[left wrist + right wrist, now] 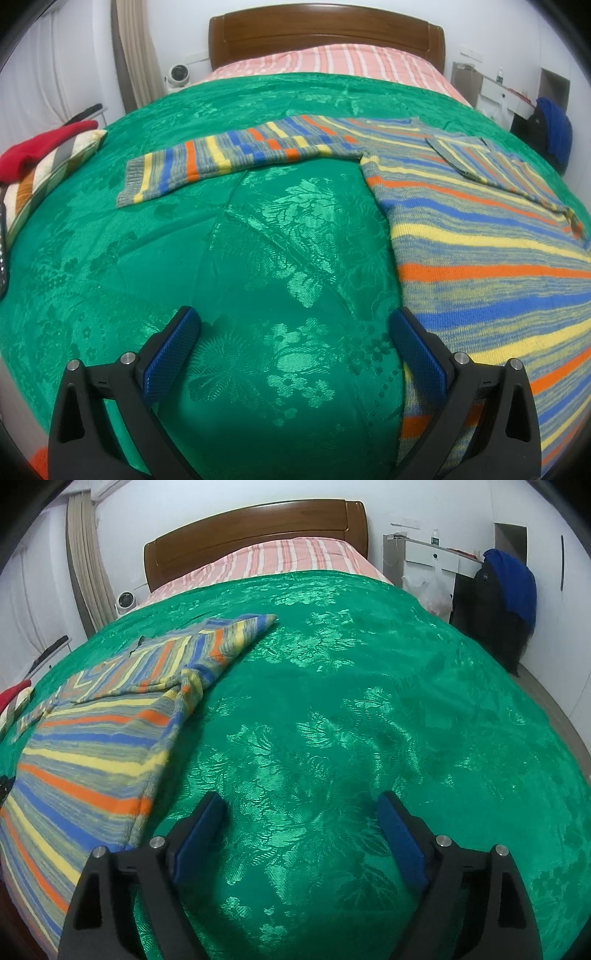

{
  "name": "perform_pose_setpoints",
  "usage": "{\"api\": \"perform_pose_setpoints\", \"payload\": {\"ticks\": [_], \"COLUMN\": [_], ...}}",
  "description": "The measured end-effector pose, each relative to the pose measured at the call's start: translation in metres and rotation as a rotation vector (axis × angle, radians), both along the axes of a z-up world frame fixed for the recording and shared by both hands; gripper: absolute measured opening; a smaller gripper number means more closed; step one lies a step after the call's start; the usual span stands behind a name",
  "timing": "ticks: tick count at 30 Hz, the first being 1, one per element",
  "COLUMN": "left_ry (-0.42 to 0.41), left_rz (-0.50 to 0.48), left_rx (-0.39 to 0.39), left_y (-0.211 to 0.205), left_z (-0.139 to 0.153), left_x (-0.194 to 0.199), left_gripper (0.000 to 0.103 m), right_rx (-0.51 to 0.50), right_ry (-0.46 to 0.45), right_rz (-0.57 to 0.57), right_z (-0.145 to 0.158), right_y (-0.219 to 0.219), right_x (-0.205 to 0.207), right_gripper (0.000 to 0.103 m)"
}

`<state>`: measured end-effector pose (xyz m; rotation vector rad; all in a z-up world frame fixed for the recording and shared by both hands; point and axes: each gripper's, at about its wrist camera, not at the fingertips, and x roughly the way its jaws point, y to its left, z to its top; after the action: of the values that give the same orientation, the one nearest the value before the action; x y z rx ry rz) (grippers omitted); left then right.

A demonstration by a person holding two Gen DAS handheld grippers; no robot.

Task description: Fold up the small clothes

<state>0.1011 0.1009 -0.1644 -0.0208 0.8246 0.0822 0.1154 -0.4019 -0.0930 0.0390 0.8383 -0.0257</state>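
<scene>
One striped knit sweater (480, 229): grey ground, bands of orange, yellow, blue; no legible label or writing. Spread flat on green floral bedspread (258, 258), ahead-right of left gripper (295, 332), ahead-left of right gripper (301, 812). One sleeve (207, 162) extended sideways, other folded across body. Both grippers spread wide, grasping nothing.

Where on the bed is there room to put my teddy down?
Bare green bedspread lies right of the striped sweater, up to the pink striped sheet. Another patch sits below the outstretched sleeve. The left edge is crowded by a red cloth.
</scene>
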Motion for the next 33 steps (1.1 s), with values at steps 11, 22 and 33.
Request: {"api": "perform_pose_setpoints", "payload": {"ticks": [11,22,33], "left_ry": [0.027,0.051,0.065], "left_rz": [0.002,-0.027,-0.049], "left_rx": [-0.012,-0.017,-0.026], "left_y": [0.0021,0.0045,0.0062], "left_z": [0.0015,0.0023,0.0038], "left_x": [0.0009,0.0023,0.0035], "left_gripper": [0.103,0.103,0.103], "right_rx": [0.019,0.001,-0.018], "right_ry": [0.0,0.003,0.003], "right_rz": [0.008,0.006,0.001], "right_z": [-0.0015,-0.0022,-0.0037], "right_y": [-0.0019,-0.0001,0.0026], "right_x": [-0.0003,0.0006,0.0009], "right_gripper": [0.087,0.088,0.089]}}
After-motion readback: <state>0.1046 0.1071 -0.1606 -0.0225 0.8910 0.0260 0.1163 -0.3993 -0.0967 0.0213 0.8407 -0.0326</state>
